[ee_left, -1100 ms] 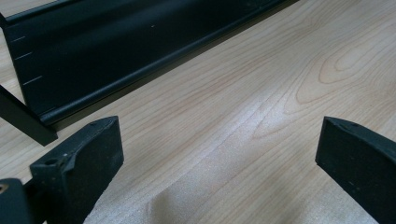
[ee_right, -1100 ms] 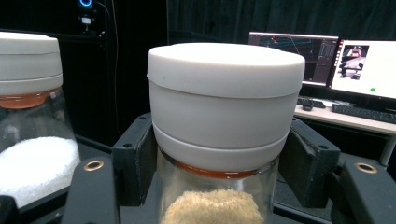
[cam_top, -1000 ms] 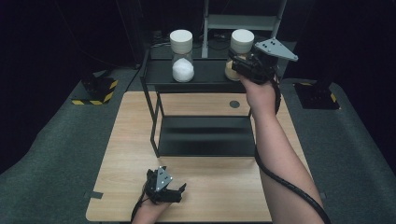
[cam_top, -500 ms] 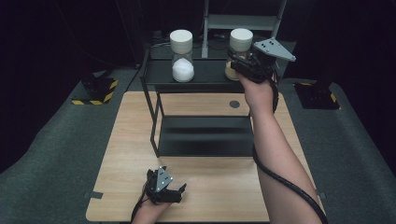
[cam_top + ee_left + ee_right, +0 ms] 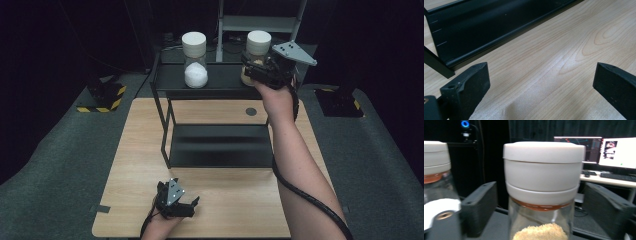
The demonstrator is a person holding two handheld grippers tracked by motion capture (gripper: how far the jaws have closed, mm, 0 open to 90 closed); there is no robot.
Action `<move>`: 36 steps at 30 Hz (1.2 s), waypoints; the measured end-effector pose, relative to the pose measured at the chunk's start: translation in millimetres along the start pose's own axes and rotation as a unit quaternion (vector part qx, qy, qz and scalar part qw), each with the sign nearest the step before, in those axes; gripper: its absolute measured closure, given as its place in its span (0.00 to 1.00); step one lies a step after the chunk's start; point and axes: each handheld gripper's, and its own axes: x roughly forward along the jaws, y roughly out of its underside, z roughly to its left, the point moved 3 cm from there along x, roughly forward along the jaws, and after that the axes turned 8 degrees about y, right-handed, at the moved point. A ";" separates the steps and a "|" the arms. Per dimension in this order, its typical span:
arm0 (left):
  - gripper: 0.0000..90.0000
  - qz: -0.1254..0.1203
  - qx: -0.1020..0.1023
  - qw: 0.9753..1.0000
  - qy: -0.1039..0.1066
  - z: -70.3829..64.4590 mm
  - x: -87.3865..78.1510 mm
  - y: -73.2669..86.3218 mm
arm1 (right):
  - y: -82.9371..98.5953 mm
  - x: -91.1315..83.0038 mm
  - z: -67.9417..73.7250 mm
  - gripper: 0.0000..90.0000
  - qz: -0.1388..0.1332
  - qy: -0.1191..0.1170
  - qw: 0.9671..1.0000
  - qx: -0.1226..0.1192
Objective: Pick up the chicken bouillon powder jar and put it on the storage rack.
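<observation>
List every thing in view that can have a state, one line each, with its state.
Left jar: lid on, upright on the rack's top shelf, part full of white powder.
Right jar: lid on, upright, brown granules inside, between open jaws.
Right gripper: open, around the right jar.
Left gripper: open, empty, low over the table.

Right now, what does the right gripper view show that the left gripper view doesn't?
The right gripper view alone shows a glass jar with a white lid and tan grains inside, standing between its open jaws, a second jar holding white powder at the left edge, and lit monitors behind. The left gripper view alone shows bare wooden table between its open jaws and the black lower shelf. Both share two black jaws spread apart, gripping nothing.
</observation>
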 end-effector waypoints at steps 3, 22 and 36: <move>0.01 -0.001 -0.001 1.000 0.000 0.2 -0.1 0.2 | -1.0 -0.7 0.7 0.00 0.003 0.002 1.000 0.003; 0.01 0.003 0.004 1.000 -0.001 -1.2 0.7 -0.7 | 8.9 -25.3 3.7 0.00 -0.004 -0.011 1.000 -0.009; 0.01 0.006 0.008 1.000 -0.001 -1.8 1.0 -1.6 | 17.4 -53.9 5.8 0.00 -0.007 -0.023 1.000 -0.018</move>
